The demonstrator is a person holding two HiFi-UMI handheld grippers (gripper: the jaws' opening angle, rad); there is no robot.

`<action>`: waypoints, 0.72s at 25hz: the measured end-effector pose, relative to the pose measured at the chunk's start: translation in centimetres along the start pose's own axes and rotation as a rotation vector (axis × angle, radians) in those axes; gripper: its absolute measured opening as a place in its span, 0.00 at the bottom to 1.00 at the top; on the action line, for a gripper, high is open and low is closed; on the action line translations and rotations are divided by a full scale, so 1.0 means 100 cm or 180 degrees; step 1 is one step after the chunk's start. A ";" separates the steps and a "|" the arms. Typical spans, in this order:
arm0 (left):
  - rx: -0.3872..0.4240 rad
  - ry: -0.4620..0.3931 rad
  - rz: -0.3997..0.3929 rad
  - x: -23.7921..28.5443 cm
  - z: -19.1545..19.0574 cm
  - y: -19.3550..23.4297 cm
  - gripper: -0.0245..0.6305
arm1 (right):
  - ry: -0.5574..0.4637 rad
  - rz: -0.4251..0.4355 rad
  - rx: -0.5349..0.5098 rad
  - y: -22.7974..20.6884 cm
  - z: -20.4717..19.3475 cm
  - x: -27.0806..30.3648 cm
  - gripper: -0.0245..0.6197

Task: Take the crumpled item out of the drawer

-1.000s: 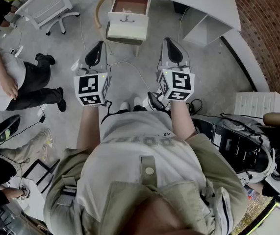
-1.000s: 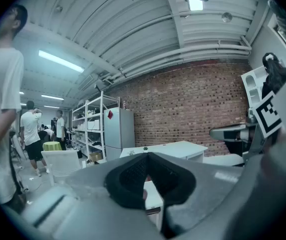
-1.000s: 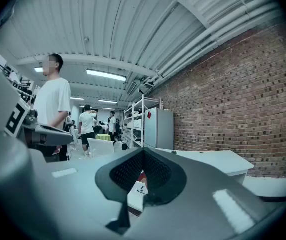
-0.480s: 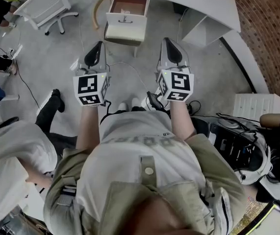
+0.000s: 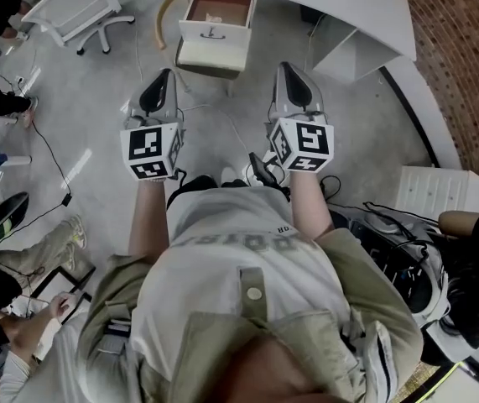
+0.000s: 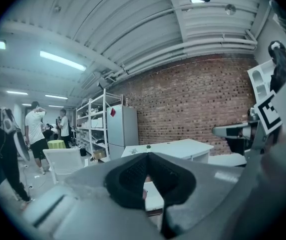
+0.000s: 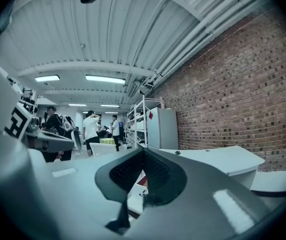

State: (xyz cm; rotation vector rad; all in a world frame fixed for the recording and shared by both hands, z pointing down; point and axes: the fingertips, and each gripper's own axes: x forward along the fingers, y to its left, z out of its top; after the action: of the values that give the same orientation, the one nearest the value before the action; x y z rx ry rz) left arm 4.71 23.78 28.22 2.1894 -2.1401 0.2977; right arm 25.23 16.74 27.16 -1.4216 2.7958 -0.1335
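Note:
A small white cabinet stands on the floor ahead with its drawer pulled open. Inside the brown drawer lies a pale lump, too small to make out clearly. My left gripper and right gripper are held side by side, pointing at the drawer and well short of it. Both are shut and hold nothing. In the left gripper view the left gripper's tips meet, with the white drawer front beyond them. The right gripper view shows the right gripper's tips together and the drawer front beyond.
A white curved desk runs along the brick wall at the back right. A white chair stands at the back left. Cables trail over the floor. People stand and sit at the left edge. A white crate and dark gear lie at the right.
Both grippers have edged a little forward toward the drawer, still shut. The people at the left have shifted about.

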 end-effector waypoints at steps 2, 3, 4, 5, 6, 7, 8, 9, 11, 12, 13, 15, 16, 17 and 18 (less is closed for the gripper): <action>0.0017 0.0015 0.0021 0.009 -0.006 0.007 0.05 | -0.0046 -0.0015 0.0119 -0.005 -0.004 0.012 0.05; 0.0020 0.0026 0.0031 0.014 -0.008 0.010 0.05 | -0.0057 -0.0014 0.0171 -0.008 -0.005 0.018 0.10; 0.0016 0.0041 0.0035 0.018 -0.010 0.012 0.12 | -0.0062 0.0006 0.0214 -0.009 -0.006 0.024 0.22; 0.0004 0.0060 0.0033 0.021 -0.012 0.014 0.31 | -0.0063 0.0036 0.0244 -0.009 -0.007 0.028 0.32; -0.0012 0.0081 0.0028 0.024 -0.015 0.015 0.43 | -0.0056 0.0059 0.0259 -0.009 -0.009 0.032 0.40; -0.0028 0.0098 0.0026 0.026 -0.017 0.017 0.46 | -0.0042 0.0071 0.0263 -0.008 -0.012 0.036 0.44; -0.0034 0.0113 0.0027 0.030 -0.019 0.021 0.49 | -0.0022 0.0073 0.0268 -0.008 -0.015 0.041 0.45; -0.0030 0.0134 0.0031 0.034 -0.021 0.025 0.49 | 0.0001 0.0074 0.0278 -0.007 -0.018 0.047 0.47; 0.0005 0.0198 0.0041 0.044 -0.026 0.037 0.52 | 0.0040 0.0093 0.0311 -0.005 -0.023 0.061 0.49; 0.0016 0.0228 0.0044 0.050 -0.028 0.045 0.54 | 0.0053 0.0106 0.0325 -0.004 -0.025 0.068 0.53; 0.0010 0.0247 0.0041 0.057 -0.029 0.052 0.56 | 0.0066 0.0111 0.0334 -0.003 -0.027 0.077 0.54; -0.0034 0.0253 0.0027 0.072 -0.029 0.065 0.57 | 0.0092 0.0090 0.0342 -0.004 -0.030 0.093 0.55; -0.0050 0.0246 0.0019 0.079 -0.028 0.072 0.57 | 0.0103 0.0070 0.0343 -0.006 -0.031 0.101 0.55; -0.0059 0.0241 0.0005 0.085 -0.028 0.079 0.57 | 0.0112 0.0051 0.0340 -0.006 -0.032 0.109 0.55; -0.0064 0.0243 -0.0018 0.092 -0.027 0.085 0.57 | 0.0123 0.0040 0.0333 -0.005 -0.033 0.117 0.55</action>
State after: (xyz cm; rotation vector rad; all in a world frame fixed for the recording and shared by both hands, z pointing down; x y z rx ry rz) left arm -3.89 14.93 31.85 2.1368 -2.0880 0.3518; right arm 18.62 7.22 30.90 -1.3930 2.7814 -0.3055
